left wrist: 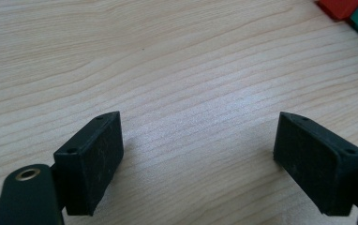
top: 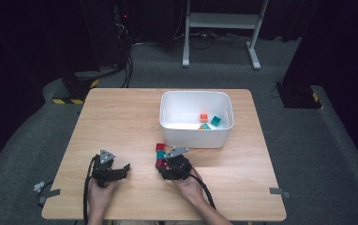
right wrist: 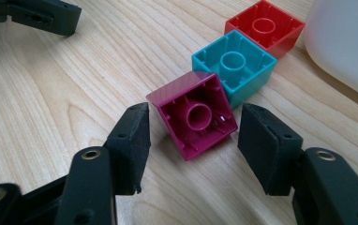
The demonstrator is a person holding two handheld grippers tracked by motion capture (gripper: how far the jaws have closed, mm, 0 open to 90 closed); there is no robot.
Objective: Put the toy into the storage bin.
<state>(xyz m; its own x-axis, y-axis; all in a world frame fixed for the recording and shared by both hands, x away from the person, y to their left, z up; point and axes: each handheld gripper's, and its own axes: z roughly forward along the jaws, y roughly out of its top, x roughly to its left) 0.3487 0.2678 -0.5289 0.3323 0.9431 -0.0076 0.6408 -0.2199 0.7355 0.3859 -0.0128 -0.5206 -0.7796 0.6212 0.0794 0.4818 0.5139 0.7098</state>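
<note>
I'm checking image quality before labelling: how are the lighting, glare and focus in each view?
High view: table evenly lit, surroundings almost black, picture soft. Left gripper view: pale sheen on the wood between the jaws, near jaws slightly blurred. Right gripper view: magenta block sharp with small highlights, white bin at the edge out of focus, straight shapes bowed toward the borders.

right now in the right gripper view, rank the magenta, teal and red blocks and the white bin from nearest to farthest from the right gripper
From the right gripper:
1. magenta block, tilted, between the open jaws.
2. teal block, just beyond, hollow side up.
3. red block, next along the row, hollow side up.
4. white bin, at the view's right edge, beside the red block; these last two are close to call.
</note>
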